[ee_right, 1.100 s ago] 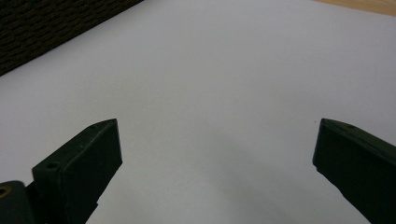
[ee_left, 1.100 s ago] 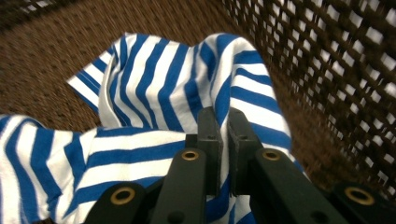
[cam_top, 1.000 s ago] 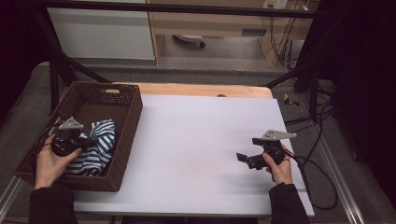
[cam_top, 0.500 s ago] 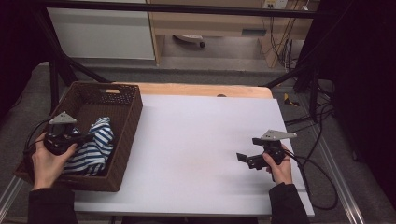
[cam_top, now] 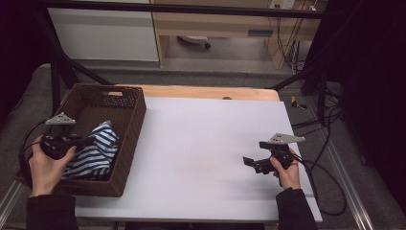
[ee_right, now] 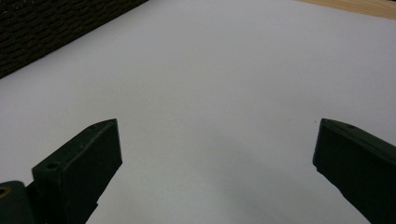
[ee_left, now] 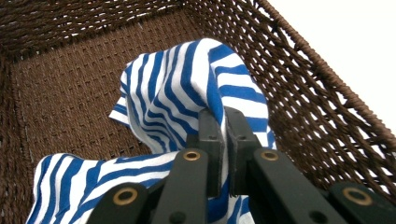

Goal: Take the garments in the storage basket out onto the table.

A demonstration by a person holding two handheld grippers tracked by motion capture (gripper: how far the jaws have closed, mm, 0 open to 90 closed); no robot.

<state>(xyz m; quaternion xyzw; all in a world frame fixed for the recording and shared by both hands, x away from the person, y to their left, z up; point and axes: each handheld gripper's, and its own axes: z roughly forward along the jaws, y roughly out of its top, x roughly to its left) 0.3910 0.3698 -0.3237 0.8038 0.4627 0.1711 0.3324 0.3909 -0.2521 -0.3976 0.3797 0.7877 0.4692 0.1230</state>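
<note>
left claw (ee_left: pixel 223 122) has pulled striped cloth (ee_left: pixel 187 88) leftward in basket (cam_top: pixel 129 124).

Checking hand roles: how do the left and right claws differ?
Left claw is shut on the striped cloth inside the basket; right claw is open and holds nothing. Left is over the basket; right is over the white table. Both have black jaws.
</note>
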